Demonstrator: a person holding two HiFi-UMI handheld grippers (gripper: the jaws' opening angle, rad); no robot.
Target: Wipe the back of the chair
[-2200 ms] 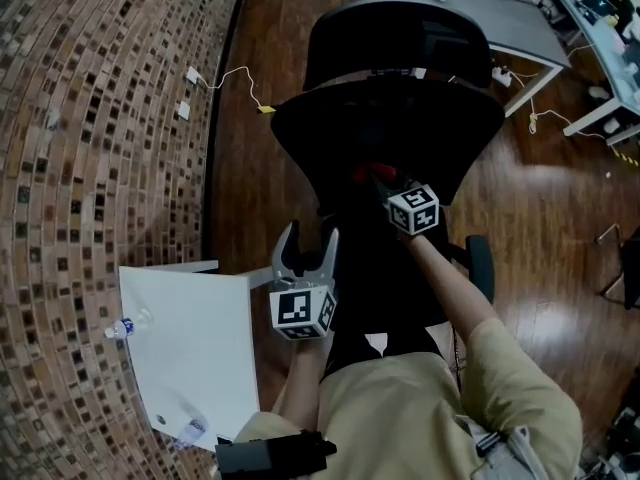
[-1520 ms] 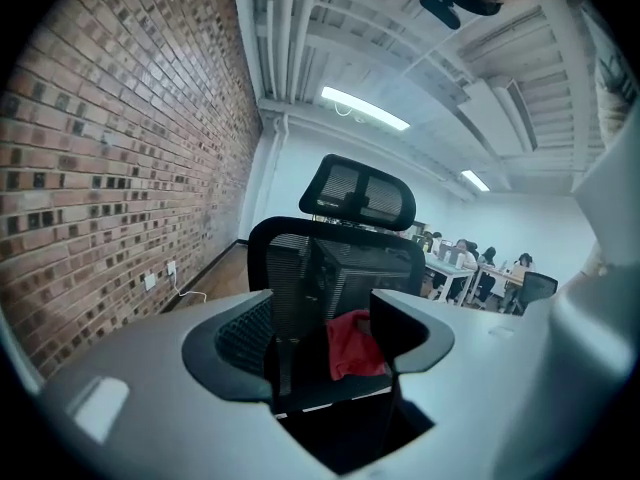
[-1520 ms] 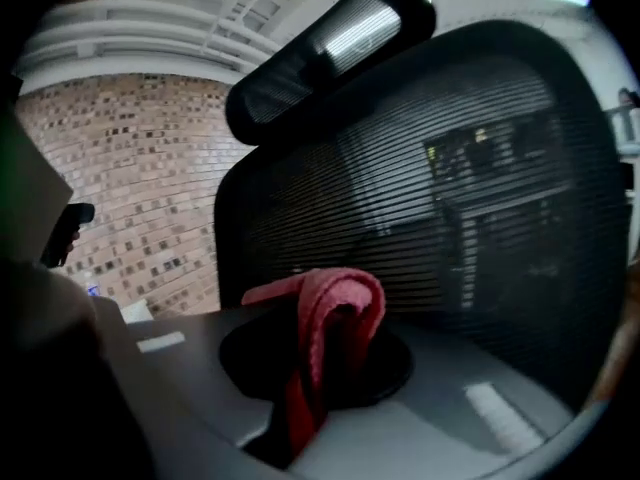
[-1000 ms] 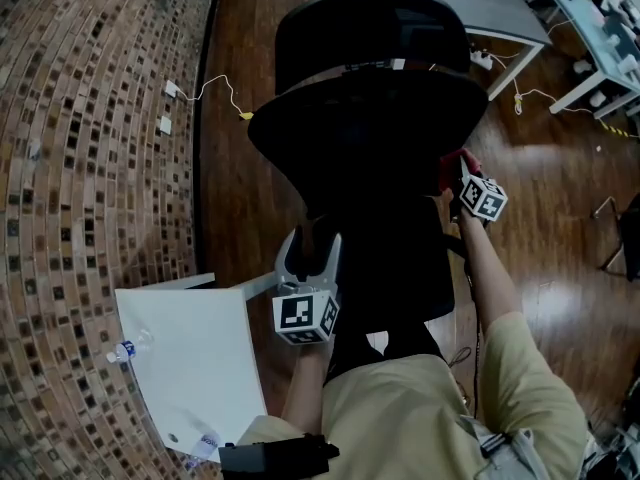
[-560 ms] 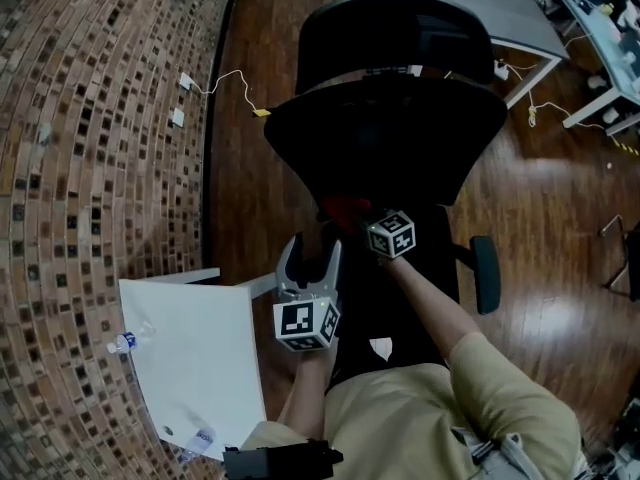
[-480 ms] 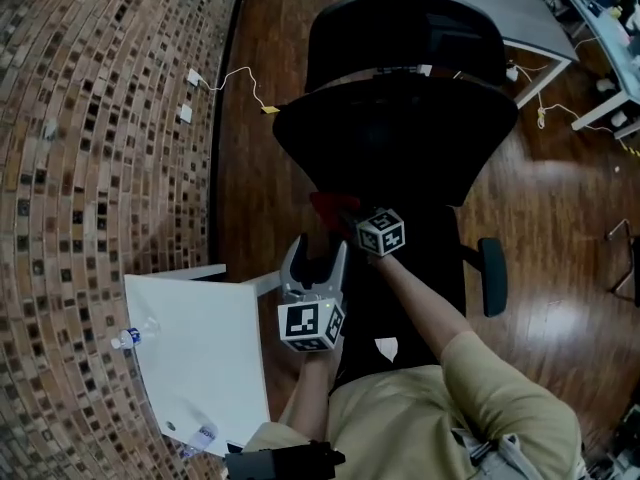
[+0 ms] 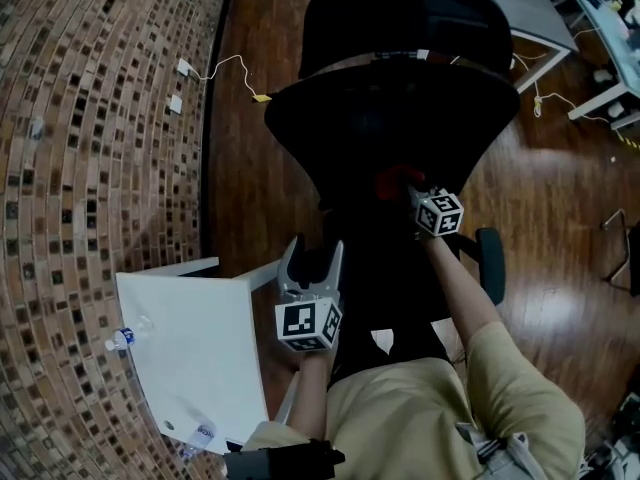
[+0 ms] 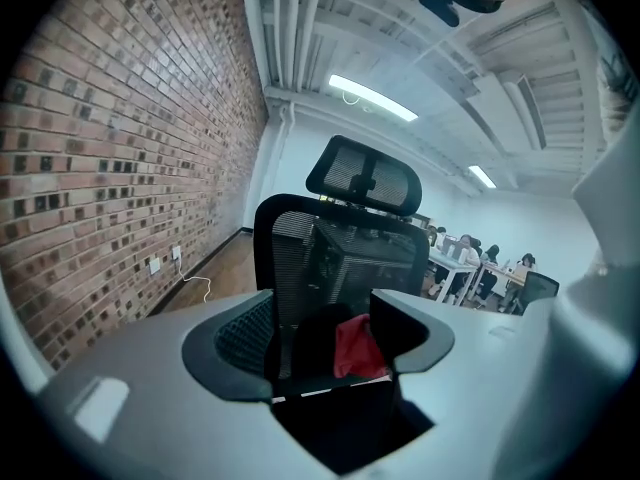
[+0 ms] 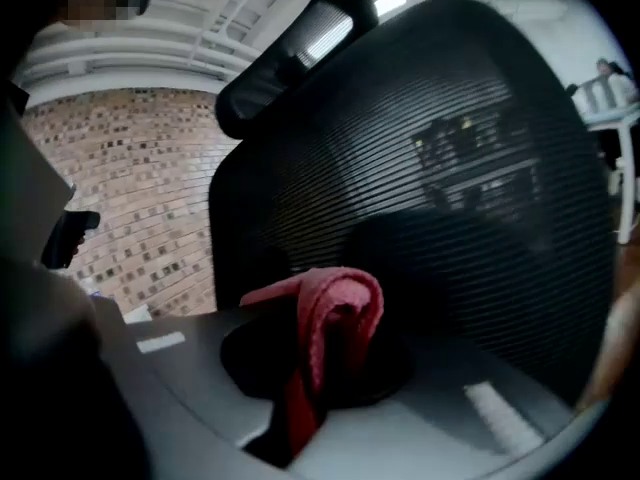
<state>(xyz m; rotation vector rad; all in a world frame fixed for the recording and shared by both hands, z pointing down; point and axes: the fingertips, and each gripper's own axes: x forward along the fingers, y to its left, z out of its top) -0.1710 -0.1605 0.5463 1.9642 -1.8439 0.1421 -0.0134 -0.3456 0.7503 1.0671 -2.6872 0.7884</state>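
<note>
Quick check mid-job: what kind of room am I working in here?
Probably an open-plan office. A black mesh office chair stands on wooden flooring beside a grey desk, and beyond it people sit at more desks under ceiling strip lights.

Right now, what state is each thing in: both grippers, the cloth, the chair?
chair back: upright, its rear side toward the person.
left gripper: jaws open, nothing between them.
right gripper: jaws shut on the red cloth.
red cloth: bunched and folded over, up at the chair back.
</note>
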